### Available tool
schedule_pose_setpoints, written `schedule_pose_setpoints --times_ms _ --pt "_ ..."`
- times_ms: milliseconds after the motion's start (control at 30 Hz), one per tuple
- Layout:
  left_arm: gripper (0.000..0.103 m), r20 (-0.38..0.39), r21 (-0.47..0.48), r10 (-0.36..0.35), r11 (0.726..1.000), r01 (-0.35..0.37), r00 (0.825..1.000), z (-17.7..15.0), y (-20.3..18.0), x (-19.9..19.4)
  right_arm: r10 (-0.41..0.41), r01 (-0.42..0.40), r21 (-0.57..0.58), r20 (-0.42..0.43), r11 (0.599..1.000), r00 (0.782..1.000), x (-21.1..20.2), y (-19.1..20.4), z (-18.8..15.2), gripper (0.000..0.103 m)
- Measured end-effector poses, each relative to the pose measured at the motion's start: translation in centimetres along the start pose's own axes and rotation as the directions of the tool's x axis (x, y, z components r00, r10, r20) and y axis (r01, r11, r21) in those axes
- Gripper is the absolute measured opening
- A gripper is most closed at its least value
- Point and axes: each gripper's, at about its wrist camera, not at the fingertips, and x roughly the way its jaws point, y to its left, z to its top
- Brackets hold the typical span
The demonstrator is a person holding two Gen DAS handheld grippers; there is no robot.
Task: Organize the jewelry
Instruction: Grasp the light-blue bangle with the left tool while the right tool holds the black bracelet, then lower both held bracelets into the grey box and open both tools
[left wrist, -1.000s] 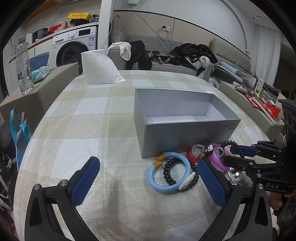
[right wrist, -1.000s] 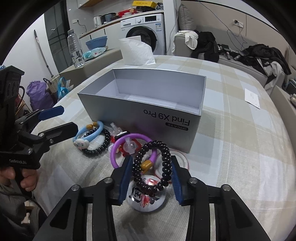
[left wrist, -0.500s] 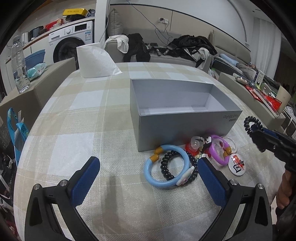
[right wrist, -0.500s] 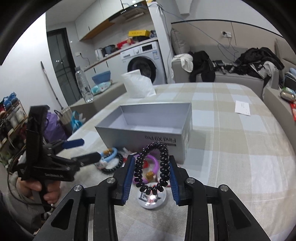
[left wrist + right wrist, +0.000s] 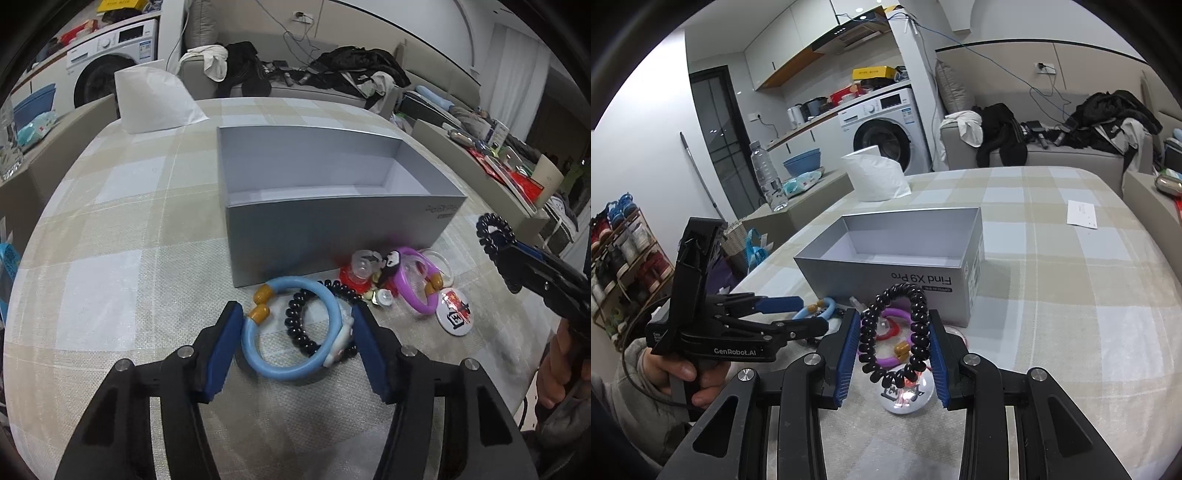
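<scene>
Right gripper, raised above the table, pinches a black coil bracelet. Left gripper, jaws just closing, brackets a blue bangle lying against the grey box's near wall; contact uncertain.

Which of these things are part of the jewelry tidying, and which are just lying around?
Part of the job:
- grey box
- blue bangle
- purple bangle
- black coil bracelet in right tongs

Lying about:
- water bottle
- washing machine
- white bag
</scene>
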Motion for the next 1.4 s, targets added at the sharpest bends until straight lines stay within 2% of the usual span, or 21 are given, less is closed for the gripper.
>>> schedule_pose_setpoints --times_ms 200,300,367,833,1133,1400 --pt "0.055 0.055 0.029 -0.021 0.999 0.019 0.998 -0.2 -0.7 -1.4 0.008 -0.008 -0.001 0.021 1.0 1.0 -0.3 0.2 0.0 0.035" --pt "0.055 0.102 0.049 -0.002 0.999 -0.003 0.995 0.0 -1.1 -2.4 0.007 -0.007 -0.006 0.036 1.0 0.999 -0.6 0.3 0.1 0.035" --pt "0.055 0.149 0.053 0.004 0.999 -0.012 0.989 0.1 -1.2 -3.3 0.012 -0.012 -0.006 0.052 1.0 0.999 -0.9 0.4 0.2 0.035" --pt "0.055 0.315 0.019 0.063 0.997 -0.072 0.947 3.8 -0.3 -4.8 -0.011 0.01 0.009 0.11 1.0 0.994 -0.8 0.1 3.8 0.035" --pt "0.055 0.369 -0.002 0.09 0.995 -0.096 0.925 6.1 -0.2 -3.7 -0.002 -0.002 0.054 0.075 0.999 0.997 1.4 -0.8 5.5 0.036" --pt "0.055 0.332 -0.002 0.087 0.996 -0.091 0.939 5.1 0.1 -2.7 -0.017 0.016 0.056 0.025 0.998 1.0 3.9 -1.1 5.1 0.035"
